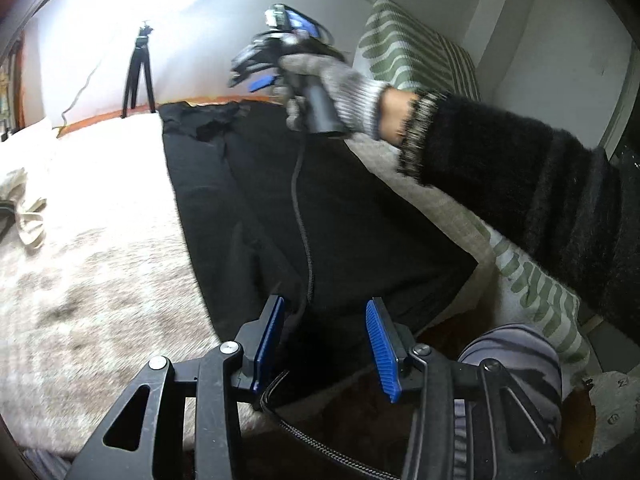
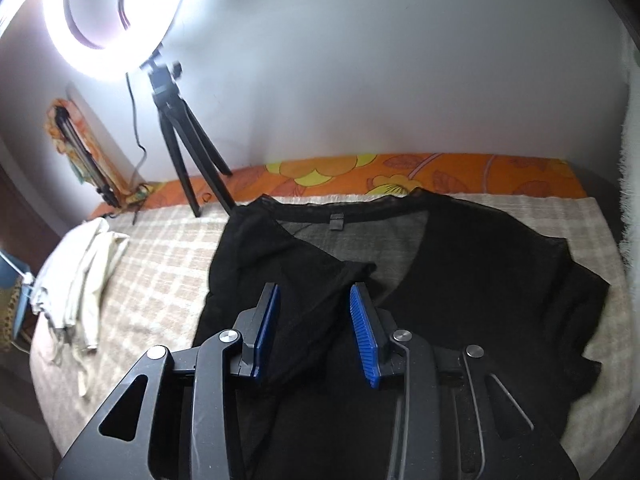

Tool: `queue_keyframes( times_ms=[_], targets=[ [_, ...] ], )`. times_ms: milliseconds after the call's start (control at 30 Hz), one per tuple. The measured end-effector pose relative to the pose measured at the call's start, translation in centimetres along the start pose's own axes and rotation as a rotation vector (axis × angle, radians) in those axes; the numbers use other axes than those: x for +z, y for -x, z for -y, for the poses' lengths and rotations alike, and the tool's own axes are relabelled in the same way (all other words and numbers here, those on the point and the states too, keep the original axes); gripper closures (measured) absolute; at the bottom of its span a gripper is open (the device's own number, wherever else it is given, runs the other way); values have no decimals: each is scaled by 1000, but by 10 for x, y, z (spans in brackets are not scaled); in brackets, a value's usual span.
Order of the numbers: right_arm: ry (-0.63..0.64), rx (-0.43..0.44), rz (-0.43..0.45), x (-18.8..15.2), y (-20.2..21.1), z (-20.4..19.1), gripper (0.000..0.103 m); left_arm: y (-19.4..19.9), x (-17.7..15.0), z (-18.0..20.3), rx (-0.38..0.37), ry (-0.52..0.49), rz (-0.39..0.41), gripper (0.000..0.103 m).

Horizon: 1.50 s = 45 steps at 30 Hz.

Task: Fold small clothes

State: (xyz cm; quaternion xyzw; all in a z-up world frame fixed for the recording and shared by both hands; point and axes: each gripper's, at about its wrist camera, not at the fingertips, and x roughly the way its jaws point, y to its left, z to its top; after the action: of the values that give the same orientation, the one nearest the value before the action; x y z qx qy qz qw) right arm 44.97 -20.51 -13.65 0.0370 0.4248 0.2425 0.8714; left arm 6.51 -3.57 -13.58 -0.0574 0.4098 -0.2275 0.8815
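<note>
Looking through the left wrist camera, we see our left claw with its two blue pads spread apart and nothing between them, so it is released. Ahead of it the black garment lies flat on the checked beige blanket, reaching away toward the wall. Above and to the right of this claw, our gloved right hand holds the right claw in the air over the far part of the garment; it is blurred, so from here we cannot tell its state. A thin cable hangs from it down to the cloth. In the right wrist camera, the right claw has its pads apart and grasps nothing. Directly under and ahead of it lies the black garment, with its neckline on the far side and one sheer part folded over near the left pad. Well to the left of this claw lies a crumpled white cloth, and far ahead on the left stands a tripod with a bright ring light.
</note>
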Motion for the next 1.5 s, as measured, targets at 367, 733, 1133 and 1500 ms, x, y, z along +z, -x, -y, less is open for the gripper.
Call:
queue_keyframes(
  times_ms=[367,733,1133,1500],
  targets=[
    [35,15,70,-33,117,10,68,42,-23,-15,55,37,49,60],
    [22,1,94,-109,209,44,68,-16,-36,-7,72,31,-34,60],
    [-31,-51,92,-150,235,96,68,-23,-33,31,75,-44,-41,63],
    [-70,-10,86,-150,243,148,51,-87,12,107,-28,-166,-16,63]
  ],
)
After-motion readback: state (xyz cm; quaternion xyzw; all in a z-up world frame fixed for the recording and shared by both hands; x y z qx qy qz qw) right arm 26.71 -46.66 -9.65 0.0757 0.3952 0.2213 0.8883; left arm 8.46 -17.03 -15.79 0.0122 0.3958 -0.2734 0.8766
